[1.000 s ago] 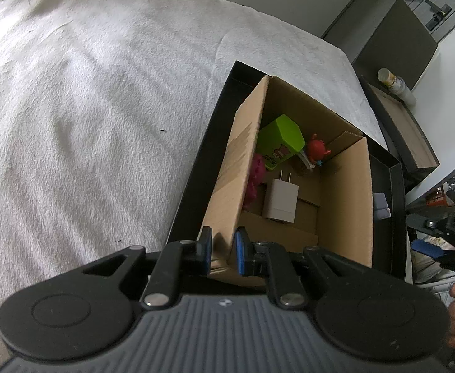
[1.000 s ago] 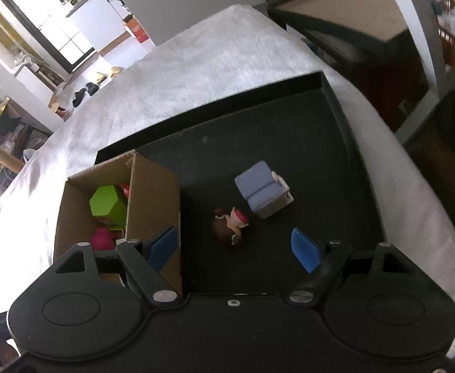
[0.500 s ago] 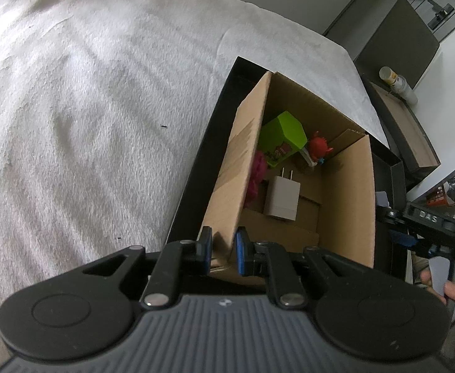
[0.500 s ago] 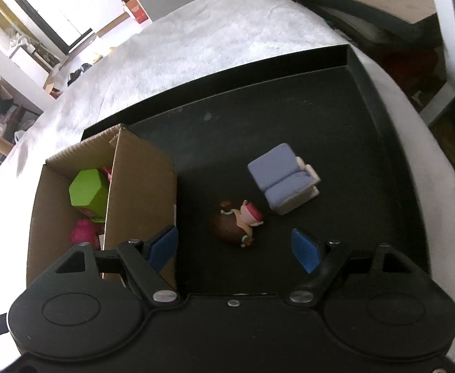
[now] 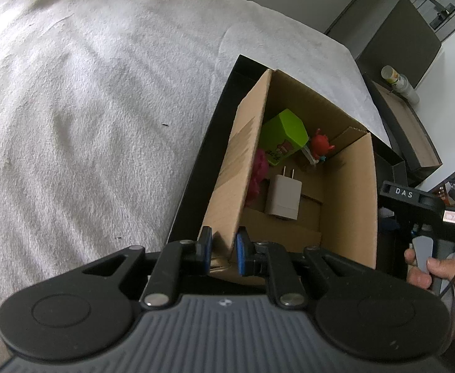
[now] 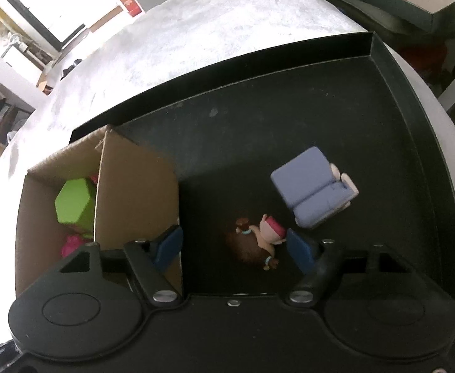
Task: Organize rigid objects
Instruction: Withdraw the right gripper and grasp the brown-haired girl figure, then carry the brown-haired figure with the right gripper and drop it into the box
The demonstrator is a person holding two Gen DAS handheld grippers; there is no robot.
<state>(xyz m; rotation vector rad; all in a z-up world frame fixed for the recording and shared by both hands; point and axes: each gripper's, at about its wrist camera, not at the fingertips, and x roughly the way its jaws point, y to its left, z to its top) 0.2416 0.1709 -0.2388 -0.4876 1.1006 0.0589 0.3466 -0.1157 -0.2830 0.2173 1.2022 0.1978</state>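
A cardboard box (image 5: 348, 192) stands in a black tray (image 6: 320, 99). My left gripper (image 5: 222, 250) is shut on the box's near left wall. Inside lie a green block (image 5: 285, 135), a red figure (image 5: 320, 147), a pink toy (image 5: 258, 171) and a white charger (image 5: 285, 199). In the right wrist view the box (image 6: 134, 186) is at the left. My right gripper (image 6: 233, 250) is open low over the tray, around a small doll figure (image 6: 258, 244). A blue toy armchair (image 6: 313, 194) sits just beyond its right finger.
The tray rests on a grey cloth-covered table (image 5: 87, 108). The right gripper's body and the hand holding it show at the right edge of the left wrist view (image 5: 426, 217). Dark furniture (image 5: 398, 40) stands beyond the table's far edge.
My right gripper has moved forward and down toward the tray, so the doll figure now lies between its fingers. My left gripper has stayed shut on the box wall.
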